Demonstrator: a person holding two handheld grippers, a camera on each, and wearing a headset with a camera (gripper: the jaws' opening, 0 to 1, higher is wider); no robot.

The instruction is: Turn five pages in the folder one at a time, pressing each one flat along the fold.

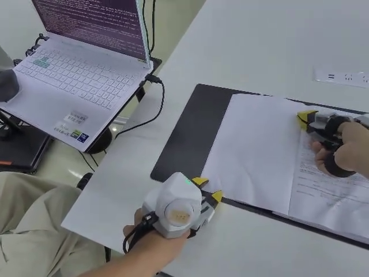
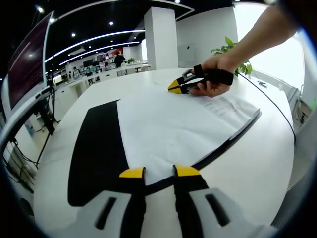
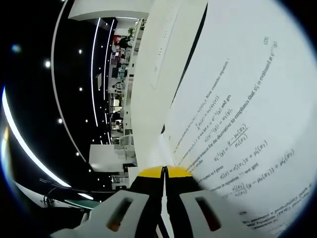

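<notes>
Folder runs off frame; right gripper half behind hand.

Ahead of left gripper: flat open black folder with white pages; free air above.
Left of it: bare white bench.
Far left: white laptop and thin black cable.
Beyond right gripper: bare bench, then white power strip.

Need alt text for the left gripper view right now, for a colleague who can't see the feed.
The left gripper, jaws apart, sits at the near edge of an open black folder on a white table, beside a blank turned page. At the page's far edge, a hand holds the right gripper next to a printed page.
</notes>
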